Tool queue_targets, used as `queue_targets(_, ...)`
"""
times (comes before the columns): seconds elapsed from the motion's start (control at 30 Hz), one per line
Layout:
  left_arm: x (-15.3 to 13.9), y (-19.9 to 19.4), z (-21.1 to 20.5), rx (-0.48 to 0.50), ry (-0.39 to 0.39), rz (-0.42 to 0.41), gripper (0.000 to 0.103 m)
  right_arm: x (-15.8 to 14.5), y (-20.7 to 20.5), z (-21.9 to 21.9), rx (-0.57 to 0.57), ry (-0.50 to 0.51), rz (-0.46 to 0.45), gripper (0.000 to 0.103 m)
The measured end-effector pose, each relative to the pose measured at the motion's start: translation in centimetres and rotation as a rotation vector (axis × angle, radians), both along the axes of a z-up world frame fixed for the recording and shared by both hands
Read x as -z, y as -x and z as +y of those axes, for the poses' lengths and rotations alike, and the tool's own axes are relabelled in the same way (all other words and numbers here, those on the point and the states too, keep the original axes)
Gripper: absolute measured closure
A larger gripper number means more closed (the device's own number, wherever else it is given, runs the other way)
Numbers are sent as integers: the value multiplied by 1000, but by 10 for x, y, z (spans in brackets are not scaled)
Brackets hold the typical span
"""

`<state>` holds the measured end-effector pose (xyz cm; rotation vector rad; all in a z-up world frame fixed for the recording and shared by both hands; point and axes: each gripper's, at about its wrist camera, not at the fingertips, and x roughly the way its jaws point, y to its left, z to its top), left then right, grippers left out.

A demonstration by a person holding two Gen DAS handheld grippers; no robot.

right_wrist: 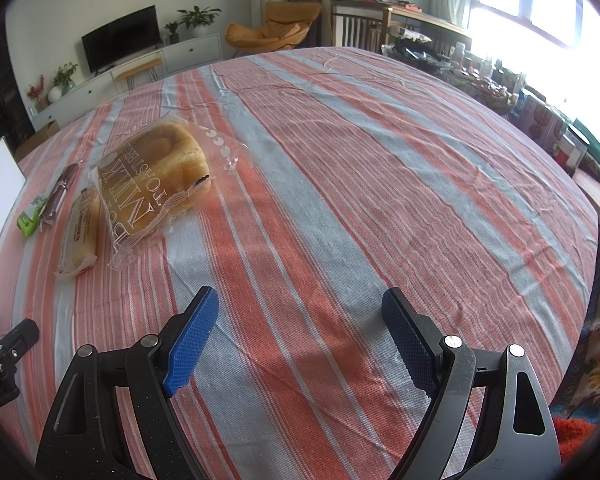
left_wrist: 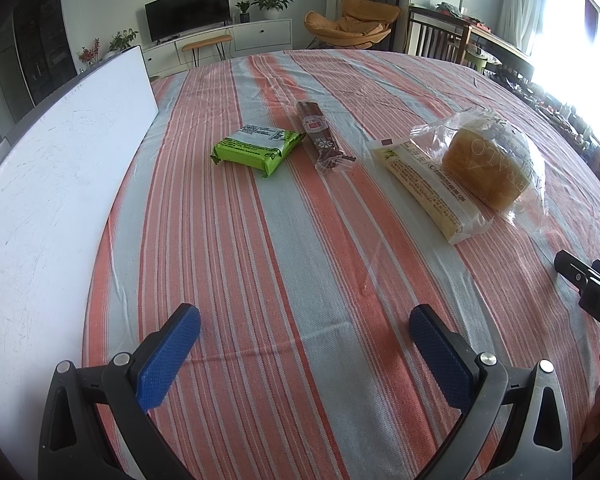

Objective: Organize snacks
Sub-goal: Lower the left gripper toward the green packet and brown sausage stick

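Several snacks lie in a row on the striped tablecloth. A green packet (left_wrist: 258, 147) (right_wrist: 30, 218) is leftmost, then a brown bar in clear wrap (left_wrist: 320, 136) (right_wrist: 58, 198), a long pale cake pack (left_wrist: 428, 188) (right_wrist: 80, 236), and a bagged toast loaf (left_wrist: 486, 168) (right_wrist: 156, 184). My left gripper (left_wrist: 305, 322) hovers open over bare cloth, well short of the snacks. My right gripper (right_wrist: 300, 306) is also open and empty, to the right of the loaf. Part of the right gripper (left_wrist: 588, 284) shows at the left wrist view's right edge.
A white board (left_wrist: 56, 184) lies along the table's left side. The striped tablecloth (right_wrist: 360, 168) spreads wide to the right of the snacks. Clutter and boxes (right_wrist: 548, 128) crowd the far right edge by the window. A TV stand and an orange chair stand beyond the table.
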<state>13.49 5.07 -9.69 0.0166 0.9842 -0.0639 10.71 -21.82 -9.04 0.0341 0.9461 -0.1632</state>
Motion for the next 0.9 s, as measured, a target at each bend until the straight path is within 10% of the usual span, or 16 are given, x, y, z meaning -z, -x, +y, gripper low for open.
queue_targets(0.43, -69, -53, 68, -182, 328, 39, 0, 0, 0, 0, -1, 0, 0, 16)
queue_targets(0.9, -13, -158, 63, -307, 279, 215, 13, 0, -1, 1, -2, -1, 0, 16)
